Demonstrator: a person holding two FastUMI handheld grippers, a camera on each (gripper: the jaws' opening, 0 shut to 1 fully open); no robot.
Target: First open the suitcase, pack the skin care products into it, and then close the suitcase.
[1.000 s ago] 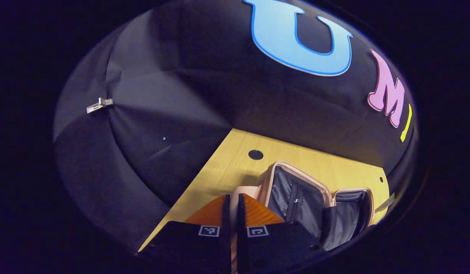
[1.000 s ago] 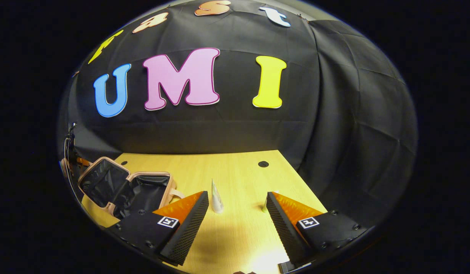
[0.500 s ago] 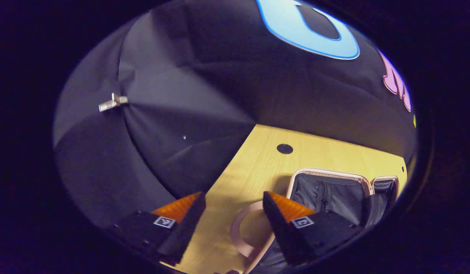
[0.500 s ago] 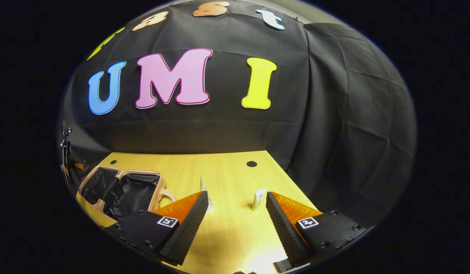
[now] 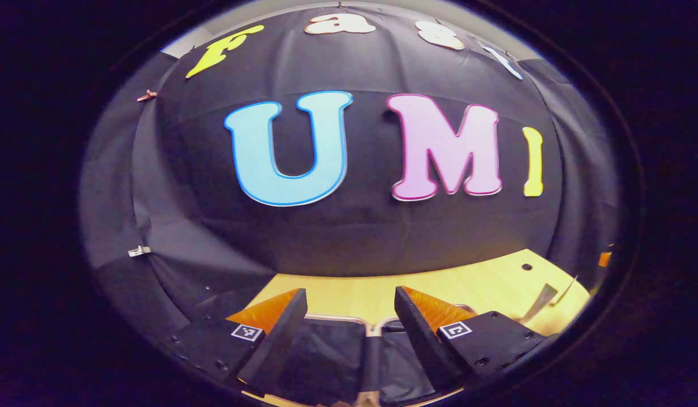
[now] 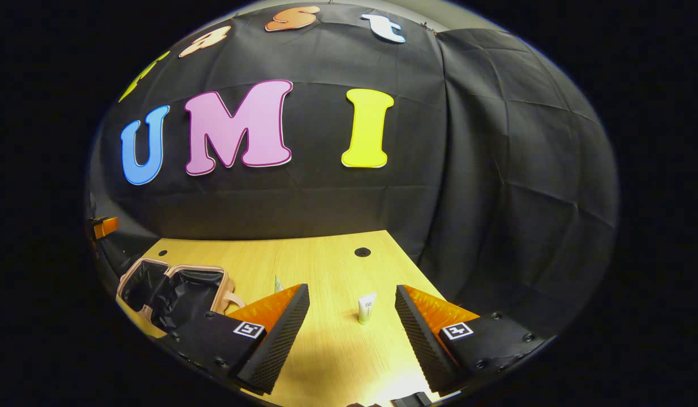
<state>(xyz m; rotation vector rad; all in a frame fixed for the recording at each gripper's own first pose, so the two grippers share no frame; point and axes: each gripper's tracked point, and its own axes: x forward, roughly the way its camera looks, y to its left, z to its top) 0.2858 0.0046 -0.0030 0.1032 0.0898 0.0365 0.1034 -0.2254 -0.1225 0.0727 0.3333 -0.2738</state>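
The pink suitcase [image 6: 173,288] is lying wide open at the left of the wooden table [image 6: 304,260], a small skincare tube [image 6: 366,308] stands upright to its right, framed by the right gripper [image 6: 352,333], which like the left gripper [image 5: 349,333] above the case's dark lining is spread wide, gripping nothing.

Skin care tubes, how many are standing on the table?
2. One small tube stands between the right gripper's fingers, farther off. Another tube peeks out behind its left finger, mostly hidden. More may be hidden.
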